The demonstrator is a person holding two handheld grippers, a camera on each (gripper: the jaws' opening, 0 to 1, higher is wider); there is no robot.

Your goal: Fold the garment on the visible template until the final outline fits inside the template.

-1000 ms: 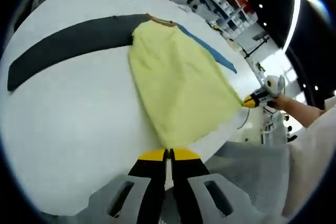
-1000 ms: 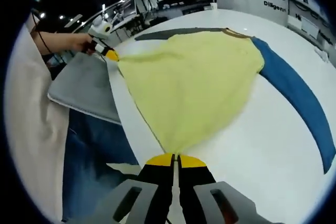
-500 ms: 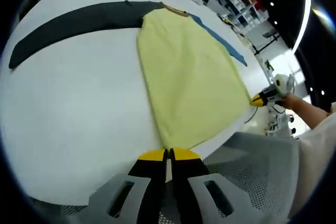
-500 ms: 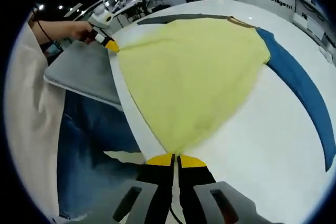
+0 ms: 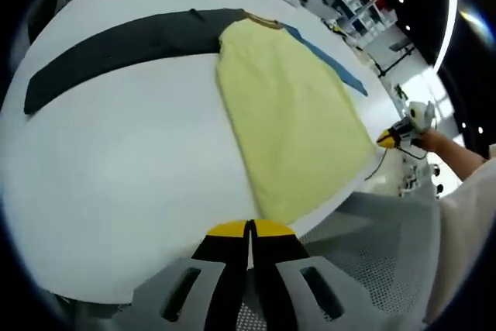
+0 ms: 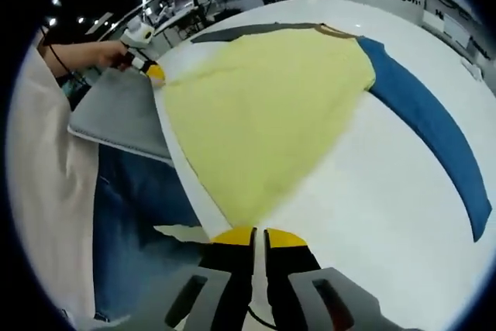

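**Inspector:** Two grippers noted. Left gripper sits at the near table edge, jaws pressed together with barely a slit; the hem corner of the garment ends right at the tips, and whether cloth is pinched I cannot tell.

**Clerk:** And the right?

**Inspector:** Right gripper likewise: jaws narrow, a thin gap between them, the opposite hem corner meeting the tips. Grip on the cloth cannot be confirmed.

**Clerk:** Garment position?

**Inspector:** Flat on the white table, yellow body spread from the near edge toward the far collar. Dark sleeve runs far-left, blue sleeve far-right.

**Clerk:** Surroundings?

**Inspector:** Grey mesh seat just beside the near edge, below the hem. Person's hand holds the left gripper. Shelving beyond the table, blurred.
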